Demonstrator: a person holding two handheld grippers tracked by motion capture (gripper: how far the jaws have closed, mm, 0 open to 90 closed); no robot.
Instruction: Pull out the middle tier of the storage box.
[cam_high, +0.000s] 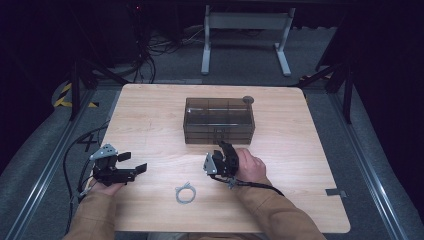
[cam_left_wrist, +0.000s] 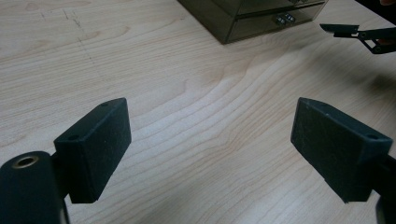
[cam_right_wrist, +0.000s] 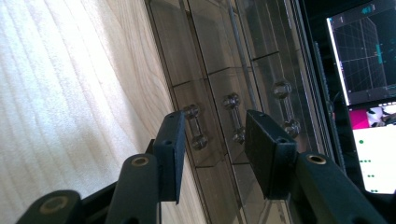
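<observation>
A smoky see-through drawer box (cam_high: 219, 120) stands in the middle of the wooden table (cam_high: 150, 125). My right gripper (cam_high: 222, 145) is rolled on its side at the box's front, low down. In the right gripper view its jaws (cam_right_wrist: 215, 123) stand apart before three clear drawer handles. The middle handle (cam_right_wrist: 232, 116) lies in the gap and the lowest handle (cam_right_wrist: 195, 127) is just beside one jaw; no pad presses on either. My left gripper (cam_high: 135, 162) rests open at the table's left front, with only bare wood between its jaws (cam_left_wrist: 210, 112).
A small coil of grey wire (cam_high: 185, 193) lies near the front edge between the hands. A dark round piece (cam_high: 248, 99) sits at the box's back right corner. The box (cam_left_wrist: 252, 18) and the right gripper (cam_left_wrist: 359, 32) show far off in the left gripper view.
</observation>
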